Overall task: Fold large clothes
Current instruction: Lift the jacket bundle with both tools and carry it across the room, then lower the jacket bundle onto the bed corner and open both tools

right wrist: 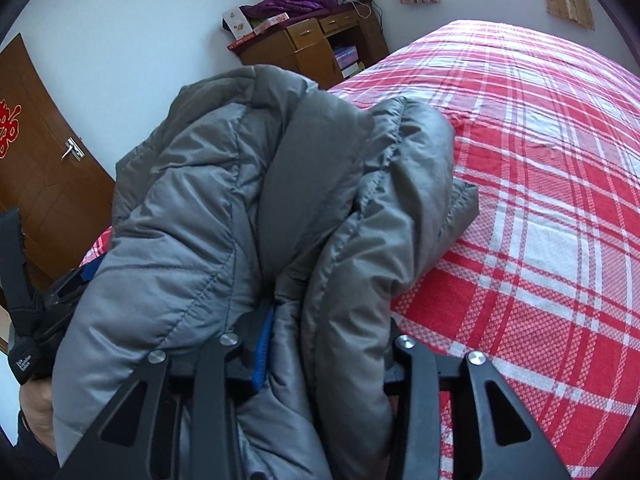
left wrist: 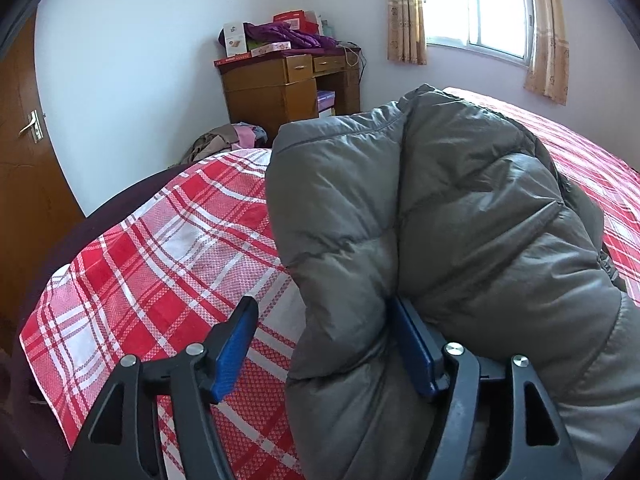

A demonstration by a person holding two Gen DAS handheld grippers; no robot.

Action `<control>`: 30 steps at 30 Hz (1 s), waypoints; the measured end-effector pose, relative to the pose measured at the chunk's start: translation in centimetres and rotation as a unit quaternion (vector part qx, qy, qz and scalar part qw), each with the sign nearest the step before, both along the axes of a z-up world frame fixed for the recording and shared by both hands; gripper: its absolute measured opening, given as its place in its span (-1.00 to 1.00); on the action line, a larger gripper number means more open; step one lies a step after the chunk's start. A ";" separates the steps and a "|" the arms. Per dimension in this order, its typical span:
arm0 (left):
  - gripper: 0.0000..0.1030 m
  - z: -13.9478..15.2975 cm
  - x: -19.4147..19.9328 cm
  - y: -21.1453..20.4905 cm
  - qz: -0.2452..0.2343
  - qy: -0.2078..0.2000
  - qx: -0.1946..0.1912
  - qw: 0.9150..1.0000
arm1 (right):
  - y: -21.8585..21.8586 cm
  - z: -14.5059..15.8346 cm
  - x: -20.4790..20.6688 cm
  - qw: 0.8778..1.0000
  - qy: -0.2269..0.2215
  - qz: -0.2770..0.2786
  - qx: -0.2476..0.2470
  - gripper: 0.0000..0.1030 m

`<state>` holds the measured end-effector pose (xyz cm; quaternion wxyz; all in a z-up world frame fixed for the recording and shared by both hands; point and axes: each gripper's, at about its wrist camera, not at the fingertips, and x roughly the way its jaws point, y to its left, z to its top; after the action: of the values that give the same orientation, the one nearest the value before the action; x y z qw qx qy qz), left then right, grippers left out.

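- Jacket (left wrist: 460, 220), grey and puffy, fills the space ahead of my fingers in both views, bundled in thick quilted folds on the red and white plaid bedspread (left wrist: 160, 248).
- My left gripper (left wrist: 324, 344) has its fingers spread wide apart. A fold of the jacket bulges between them and presses against the right blue pad (left wrist: 416, 352); the left blue pad (left wrist: 236, 344) stands clear of the cloth, over bare bedspread.
- My right gripper (right wrist: 320, 344) is pushed into the jacket. Padded cloth sits between the fingers and spills over the right one, hiding it, so I see only a strip of the left blue pad (right wrist: 264, 348). Whether these fingers pinch the cloth or merely surround it, I cannot tell.
- From the right wrist, the jacket humps up in front of and to the left of my fingers, with one rounded fold drooping onto the bedspread just right of them.
- Far left in that view, my left gripper's black body shows half covered by the jacket's edge.
- Beyond the fingers stands a wooden desk (left wrist: 288, 88) piled with boxes and purple cloth, against the white wall.
- A brown door (right wrist: 44, 160) is at far left, a curtained window (left wrist: 476, 8) at upper right.
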<state>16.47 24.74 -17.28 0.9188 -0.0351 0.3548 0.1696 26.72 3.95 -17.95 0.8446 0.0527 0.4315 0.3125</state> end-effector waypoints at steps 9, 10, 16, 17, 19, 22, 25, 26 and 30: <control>0.48 0.5 -0.6 0.4 0.020 -0.002 0.001 1.000 | 0.7 0.4 -0.4 0.999 -0.015 -0.013 -0.030 -0.09; 0.48 0.9 -1.1 0.4 0.023 0.001 -0.004 1.000 | 0.6 0.6 -0.6 0.999 -0.018 -0.019 -0.036 -0.03; 0.47 7.0 -6.4 0.0 0.029 -0.055 -0.019 0.998 | -1.3 4.5 -3.1 0.996 -0.050 -0.053 -0.041 0.49; 0.47 8.3 -7.5 -0.4 0.030 -0.060 -0.013 0.998 | -1.8 5.7 -4.1 0.995 -0.067 -0.061 -0.037 0.58; 0.47 10.3 -9.3 -0.8 0.029 -0.073 -0.011 0.997 | -2.4 7.9 -5.9 0.993 -0.093 -0.066 -0.035 0.59; 0.48 13.5 -12.6 -1.6 0.024 -0.108 -0.005 0.994 | -2.8 11.0 -9.2 0.990 -0.119 -0.066 -0.034 0.59; 0.52 15.8 -15.0 -1.9 0.020 -0.135 -0.001 0.991 | -2.4 13.9 -12.7 0.986 -0.159 -0.053 -0.024 0.74; 0.53 16.3 -15.5 -1.9 0.019 -0.140 0.000 0.990 | -2.3 14.8 -13.8 0.983 -0.175 -0.049 -0.021 0.78; 0.53 17.7 -16.7 -2.0 0.018 -0.158 0.010 0.987 | -1.4 17.2 -16.5 0.977 -0.212 -0.037 -0.010 0.78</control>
<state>-0.19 22.73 0.43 0.9603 -0.0588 0.2027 0.1823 10.21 2.57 -0.72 0.9282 -0.0079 0.2438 0.2809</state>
